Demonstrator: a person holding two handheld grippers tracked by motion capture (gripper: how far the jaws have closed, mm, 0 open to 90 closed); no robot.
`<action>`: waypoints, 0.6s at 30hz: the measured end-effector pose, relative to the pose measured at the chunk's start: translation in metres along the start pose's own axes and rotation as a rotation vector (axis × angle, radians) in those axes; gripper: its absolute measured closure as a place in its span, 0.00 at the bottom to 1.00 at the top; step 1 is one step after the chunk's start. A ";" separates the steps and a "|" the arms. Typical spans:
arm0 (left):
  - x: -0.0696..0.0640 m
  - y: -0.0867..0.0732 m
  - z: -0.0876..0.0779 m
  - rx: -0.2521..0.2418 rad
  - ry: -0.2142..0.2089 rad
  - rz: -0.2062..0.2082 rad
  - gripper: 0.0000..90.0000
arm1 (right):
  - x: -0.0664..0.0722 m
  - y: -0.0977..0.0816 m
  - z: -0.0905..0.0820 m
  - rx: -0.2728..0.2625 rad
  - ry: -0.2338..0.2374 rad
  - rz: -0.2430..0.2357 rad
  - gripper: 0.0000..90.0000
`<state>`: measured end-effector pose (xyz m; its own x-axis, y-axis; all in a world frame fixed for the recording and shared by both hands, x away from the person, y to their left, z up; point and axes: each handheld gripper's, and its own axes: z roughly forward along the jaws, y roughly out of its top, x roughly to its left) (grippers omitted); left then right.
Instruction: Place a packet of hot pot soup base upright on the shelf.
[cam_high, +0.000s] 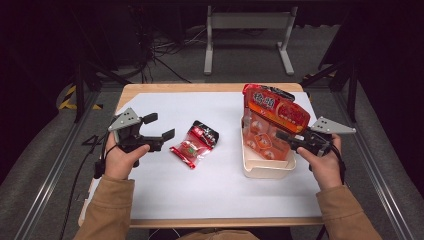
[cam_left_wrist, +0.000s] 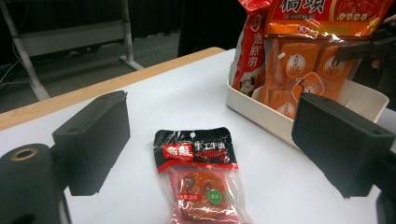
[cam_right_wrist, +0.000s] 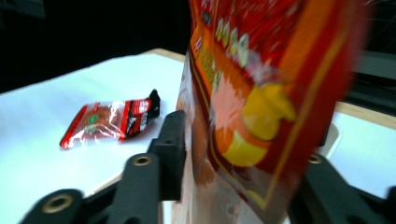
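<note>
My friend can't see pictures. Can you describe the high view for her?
A big orange snack bag stands in a white tray on a white-topped table, between the open jaws of the right claw. A small red packet lies mid-table, beside the open left claw.

Lab: dark room, cabled floor (cam_high: 165, 47)

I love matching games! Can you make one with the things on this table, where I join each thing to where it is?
1. small packet
2. big orange bag
3. cream tray
4. left gripper

a. standing in the tray
b. jaws apart, nothing between them
c. lying flat mid-table
d. on the table's right half, holding bags

Pairs: 1-c, 2-a, 3-d, 4-b
</note>
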<state>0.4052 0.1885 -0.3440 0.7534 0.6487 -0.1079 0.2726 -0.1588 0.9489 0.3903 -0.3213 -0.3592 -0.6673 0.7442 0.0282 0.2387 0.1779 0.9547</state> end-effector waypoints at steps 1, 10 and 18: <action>0.000 0.000 0.001 0.006 0.003 -0.003 0.12 | 0.000 0.001 -0.002 -0.007 -0.004 0.009 0.59; 0.001 0.000 0.009 0.031 0.022 0.010 0.07 | -0.001 0.003 -0.020 -0.037 -0.018 0.026 0.45; 0.004 0.004 0.018 0.050 0.019 0.044 0.12 | -0.003 0.003 -0.037 -0.036 -0.036 0.000 0.45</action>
<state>0.4204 0.1771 -0.3460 0.7541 0.6540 -0.0605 0.2697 -0.2244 0.9364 0.3670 -0.3468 -0.3456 -0.6413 0.7671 0.0183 0.2126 0.1548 0.9648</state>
